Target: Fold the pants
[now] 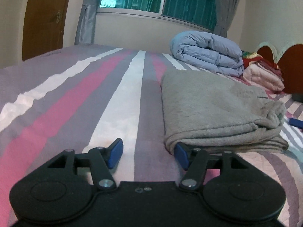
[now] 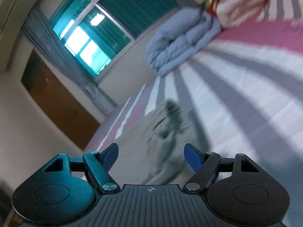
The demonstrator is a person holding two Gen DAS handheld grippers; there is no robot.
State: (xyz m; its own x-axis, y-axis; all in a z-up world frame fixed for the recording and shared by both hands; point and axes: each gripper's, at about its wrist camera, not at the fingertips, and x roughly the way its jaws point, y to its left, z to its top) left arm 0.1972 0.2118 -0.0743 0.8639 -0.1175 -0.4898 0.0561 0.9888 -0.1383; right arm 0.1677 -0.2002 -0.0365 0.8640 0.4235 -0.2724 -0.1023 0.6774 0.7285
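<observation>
The grey fleece pants [image 1: 217, 109], already folded into a thick rectangular stack, lie on the bed with the pink, white and grey striped cover [image 1: 79, 98], and the relation that matters is how this stack sits to each gripper. In the left wrist view it lies ahead and to the right of the left gripper [image 1: 148, 154], its long axis running away from the camera toward the rolled pale-blue quilt [image 1: 206, 56] by the wall; the near folded edge comes right up to the right-hand blue pad, which seems tucked just beneath the overhanging cloth, while the other pad stands over bare cover. That gripper's jaws stand apart with nothing but bedcover between them, so it grips nothing. The right gripper [image 2: 150, 158] is likewise spread wide and empty (its picture is tilted and smeared, so detail is poor); the pants [image 2: 161, 141] show as a blurred grey mass directly ahead, between and beyond its fingers, whether touching I cannot tell. By my judgement the fold looks close to done, and the left gripper is placed better for the near edge, the right for the stack's rumpled end.
</observation>
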